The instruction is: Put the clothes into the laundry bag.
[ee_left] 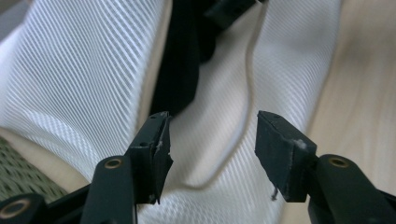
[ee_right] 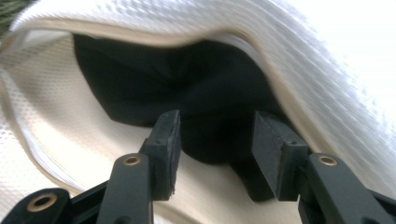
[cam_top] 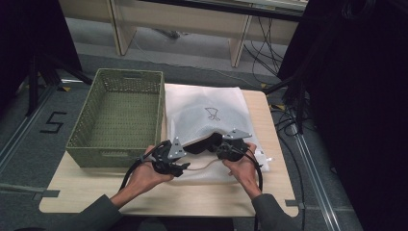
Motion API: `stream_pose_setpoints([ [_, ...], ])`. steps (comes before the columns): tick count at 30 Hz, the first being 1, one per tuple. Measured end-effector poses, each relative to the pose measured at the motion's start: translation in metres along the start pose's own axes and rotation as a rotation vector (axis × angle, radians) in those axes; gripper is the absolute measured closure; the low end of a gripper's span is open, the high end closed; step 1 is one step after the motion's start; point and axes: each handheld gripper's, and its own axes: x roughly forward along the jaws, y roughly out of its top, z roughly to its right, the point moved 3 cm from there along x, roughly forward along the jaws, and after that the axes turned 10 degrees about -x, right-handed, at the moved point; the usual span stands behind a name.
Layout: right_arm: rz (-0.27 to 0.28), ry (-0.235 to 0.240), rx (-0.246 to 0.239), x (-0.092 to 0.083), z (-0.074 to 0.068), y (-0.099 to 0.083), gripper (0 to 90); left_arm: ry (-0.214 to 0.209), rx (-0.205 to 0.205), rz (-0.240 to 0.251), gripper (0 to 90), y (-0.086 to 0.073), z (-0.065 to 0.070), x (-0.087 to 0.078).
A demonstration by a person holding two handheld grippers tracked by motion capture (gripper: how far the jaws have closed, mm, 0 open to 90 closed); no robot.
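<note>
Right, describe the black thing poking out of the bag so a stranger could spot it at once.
Start at the wooden table and find the white mesh bag lying right of the green basket. At the bag's open near end, a black cloth item shows in the mouth. It is the only dark, soft thing against white fabric.

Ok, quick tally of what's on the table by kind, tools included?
White mesh bags: 1
Black cloth items in the bag's open mouth: 1
Green baskets: 1
Tools: 2, the left tool and the right tool, both with jaws open at the bag's mouth
Total: 5
</note>
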Motion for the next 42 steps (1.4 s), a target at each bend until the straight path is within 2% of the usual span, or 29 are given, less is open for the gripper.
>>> stream_pose_setpoints([
  [1,-0.014,0.006,0.003,-0.002,0.002,-0.002,53.3,0.020,0.011,0.000,45.1,0.005,-0.001,0.002],
  [2,0.006,-0.009,0.010,-0.002,0.005,-0.004,53.3,0.051,0.025,-0.003,44.9,0.010,-0.003,0.005],
  [3,-0.019,0.004,0.028,-0.005,0.006,-0.006,53.2,0.066,0.025,-0.001,44.3,0.014,-0.004,0.008],
  [5,-0.012,-0.002,0.019,-0.003,0.008,-0.007,52.4,0.089,0.017,-0.006,43.9,0.022,-0.004,0.014],
  [6,-0.024,0.004,0.044,-0.003,0.005,-0.008,51.7,0.105,0.023,-0.022,43.8,0.025,-0.004,0.017],
  [7,-0.009,-0.002,0.022,0.000,0.005,-0.009,50.7,0.119,0.026,-0.028,43.6,0.028,-0.006,0.022],
  [10,-0.032,0.019,0.009,0.003,0.002,-0.008,49.7,0.144,-0.012,-0.065,44.9,0.033,-0.009,0.034],
  [13,-0.045,0.041,0.034,0.008,-0.004,-0.008,49.6,0.182,0.017,-0.099,50.4,0.034,-0.014,0.047],
  [14,-0.033,0.036,0.004,0.011,-0.003,-0.008,49.6,0.190,0.025,-0.116,55.2,0.034,-0.017,0.050],
  [15,-0.059,0.054,0.022,0.013,-0.007,-0.008,49.6,0.197,0.045,-0.117,62.7,0.035,-0.019,0.052],
  [17,-0.058,0.065,0.026,0.019,-0.010,-0.006,52.5,0.194,0.066,-0.113,78.1,0.035,-0.020,0.053],
  [18,-0.036,0.065,-0.004,0.022,-0.010,-0.005,55.1,0.196,0.079,-0.111,80.5,0.035,-0.022,0.052],
  [19,-0.035,0.076,0.012,0.026,-0.013,-0.003,58.6,0.192,0.074,-0.113,82.4,0.035,-0.022,0.051],
  [21,-0.026,0.081,-0.007,0.034,-0.015,0.000,63.3,0.181,0.069,-0.103,83.6,0.037,-0.022,0.048],
  [22,-0.041,0.090,0.011,0.037,-0.016,0.000,66.2,0.171,0.072,-0.101,83.9,0.038,-0.023,0.045],
  [24,-0.040,0.095,0.002,0.049,-0.015,-0.001,66.6,0.160,0.090,-0.100,84.3,0.040,-0.023,0.041],
  [26,-0.041,0.072,0.048,0.061,-0.016,0.001,69.4,0.133,0.073,-0.105,84.9,0.039,-0.021,0.039],
  [28,-0.011,0.027,-0.008,0.070,-0.013,0.004,83.3,0.122,0.076,-0.102,85.2,0.039,-0.021,0.037],
  [29,-0.011,0.009,-0.019,0.072,-0.013,0.007,86.2,0.115,0.079,-0.105,85.2,0.039,-0.020,0.037],
  [30,0.007,-0.015,-0.023,0.075,-0.012,0.010,86.8,0.106,0.070,-0.104,85.2,0.039,-0.021,0.037],
  [32,0.016,-0.054,0.014,0.079,-0.012,0.014,87.2,0.085,0.063,-0.113,85.3,0.039,-0.021,0.037],
  [35,0.021,-0.098,-0.015,0.088,-0.007,0.016,87.1,0.065,0.062,-0.127,85.2,0.037,-0.019,0.039],
  [36,0.027,-0.110,0.001,0.090,-0.007,0.017,87.1,0.062,0.073,-0.133,85.2,0.037,-0.019,0.039],
  [37,0.014,-0.109,0.035,0.091,-0.009,0.017,87.0,0.059,0.084,-0.138,85.2,0.037,-0.020,0.040],
  [38,0.022,-0.122,0.019,0.093,-0.008,0.017,86.9,0.053,0.064,-0.141,85.2,0.036,-0.019,0.041],
  [39,0.027,-0.134,0.010,0.094,-0.007,0.017,86.9,0.053,0.082,-0.148,85.2,0.036,-0.020,0.040],
  [40,0.027,-0.138,-0.012,0.094,-0.005,0.017,86.7,0.046,0.054,-0.148,85.2,0.035,-0.021,0.041],
  [41,0.035,-0.137,0.003,0.094,-0.005,0.017,86.2,0.045,0.043,-0.145,85.0,0.035,-0.021,0.042],
  [42,0.037,-0.130,0.007,0.092,-0.005,0.017,84.9,0.043,0.053,-0.149,84.9,0.035,-0.023,0.042],
])
